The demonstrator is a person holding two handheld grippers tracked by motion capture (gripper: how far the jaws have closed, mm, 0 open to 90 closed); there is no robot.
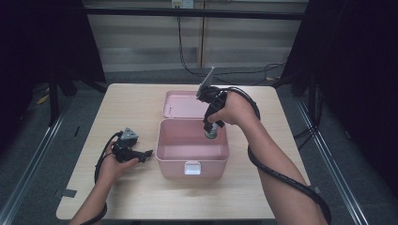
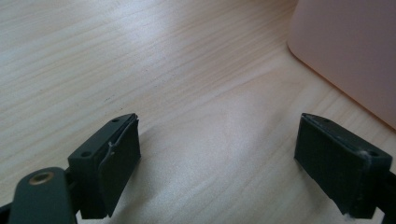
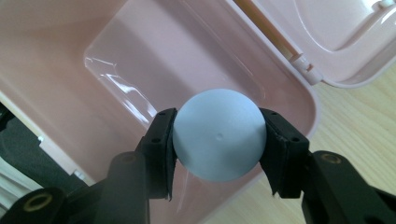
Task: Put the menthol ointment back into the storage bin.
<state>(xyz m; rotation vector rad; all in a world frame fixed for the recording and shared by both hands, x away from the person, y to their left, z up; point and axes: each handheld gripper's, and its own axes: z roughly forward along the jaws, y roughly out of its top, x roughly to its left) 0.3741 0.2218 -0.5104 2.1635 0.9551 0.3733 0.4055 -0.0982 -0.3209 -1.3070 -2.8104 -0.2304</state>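
Tongs [image 3: 217, 140] in your right hand clamp a smooth, rigid can's domed cap [image 3: 218, 135] over the pink box [image 3: 60, 51]; left tongs [image 2: 219, 163] wide, idle on the desk [image 2: 140, 60]; keep pressure mid-cap lest it slip.

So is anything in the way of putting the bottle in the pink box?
Nothing visible. The right gripper holds the bottle above the box, whose lid lies open behind, and the inside below looks bare.

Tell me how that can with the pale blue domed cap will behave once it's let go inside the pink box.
The can looks rigid; the right gripper clamps its rounded cap without visible denting. That smooth dome may slip in the pads if tilted. It seems narrow for its height, so it could tip on the pink box floor, then probably roll on its side.
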